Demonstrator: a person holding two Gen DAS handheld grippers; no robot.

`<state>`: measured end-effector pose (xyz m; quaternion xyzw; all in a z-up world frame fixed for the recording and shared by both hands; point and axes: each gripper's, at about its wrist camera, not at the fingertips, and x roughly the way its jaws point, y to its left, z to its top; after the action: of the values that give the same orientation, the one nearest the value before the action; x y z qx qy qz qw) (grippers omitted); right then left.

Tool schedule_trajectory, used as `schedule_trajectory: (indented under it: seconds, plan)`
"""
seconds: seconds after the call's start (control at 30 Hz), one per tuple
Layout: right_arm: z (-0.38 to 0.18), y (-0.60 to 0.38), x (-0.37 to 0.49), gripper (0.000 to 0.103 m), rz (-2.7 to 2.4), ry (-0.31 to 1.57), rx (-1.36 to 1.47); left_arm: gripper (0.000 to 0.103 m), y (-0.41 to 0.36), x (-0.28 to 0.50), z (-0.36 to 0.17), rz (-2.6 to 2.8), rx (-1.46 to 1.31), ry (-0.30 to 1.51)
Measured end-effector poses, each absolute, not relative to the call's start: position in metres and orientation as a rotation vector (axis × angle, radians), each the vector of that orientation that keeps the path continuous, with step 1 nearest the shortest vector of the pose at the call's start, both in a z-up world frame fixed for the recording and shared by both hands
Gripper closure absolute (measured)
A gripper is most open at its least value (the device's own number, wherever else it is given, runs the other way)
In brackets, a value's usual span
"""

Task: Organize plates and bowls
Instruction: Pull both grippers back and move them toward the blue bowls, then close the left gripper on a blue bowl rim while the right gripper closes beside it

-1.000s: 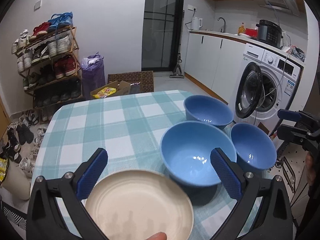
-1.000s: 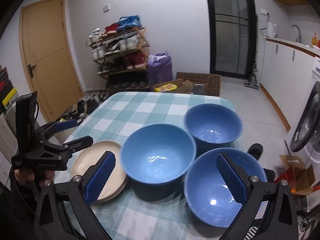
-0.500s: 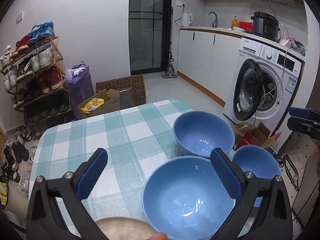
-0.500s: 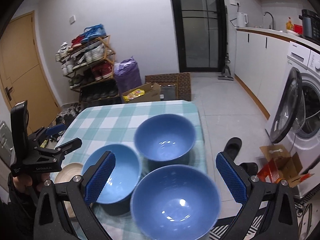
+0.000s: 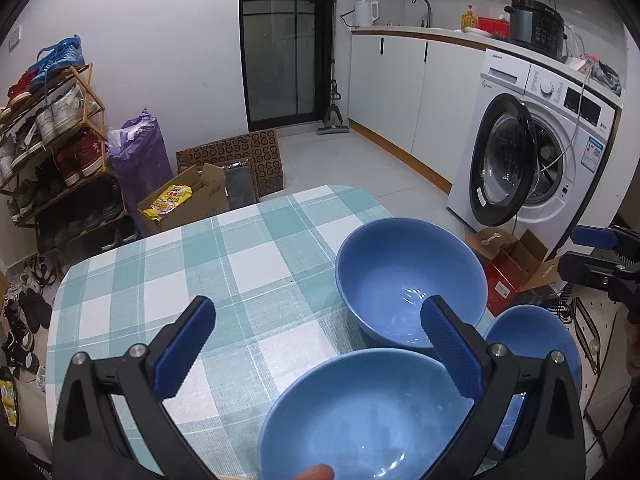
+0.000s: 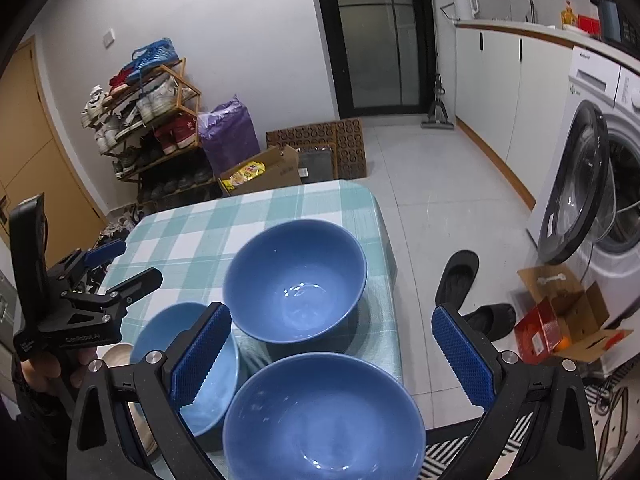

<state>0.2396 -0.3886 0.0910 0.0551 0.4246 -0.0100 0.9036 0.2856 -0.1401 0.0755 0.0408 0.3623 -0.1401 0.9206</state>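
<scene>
Three blue bowls stand close together on the checked table (image 5: pixel 180 280). In the left wrist view the nearest bowl (image 5: pixel 368 412) lies under my open left gripper (image 5: pixel 318 348), the far bowl (image 5: pixel 408 280) sits beyond it, and the third bowl (image 5: pixel 532 344) is at the table's right edge. In the right wrist view my open right gripper (image 6: pixel 332 354) hovers over the near bowl (image 6: pixel 324 420), with the far bowl (image 6: pixel 296 276) ahead and the left bowl (image 6: pixel 160 336) beside it. A beige plate (image 6: pixel 116 354) peeks out at the left. Neither gripper holds anything.
A washing machine (image 5: pixel 532 152) with its door open stands to the right, with cardboard boxes (image 6: pixel 568 316) and slippers (image 6: pixel 460 276) on the floor beside the table. A shoe rack (image 5: pixel 48 132) and a purple bag (image 5: pixel 136 156) stand past the far end.
Both views have swung right and forward over the bowls. The beige plate has dropped out of the left wrist view. The bowls stay where they were, and both grippers remain open.
</scene>
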Motion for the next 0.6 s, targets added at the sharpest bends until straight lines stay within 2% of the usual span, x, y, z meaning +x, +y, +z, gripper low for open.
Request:
schedule_trajectory:
  seconds: [0.6]
  plan:
    - [0.030, -0.408, 0.287, 0.001, -0.039, 0.990, 0.188, 0.001, -0.167, 0.341, 0.041, -0.301, 0.127, 0.851]
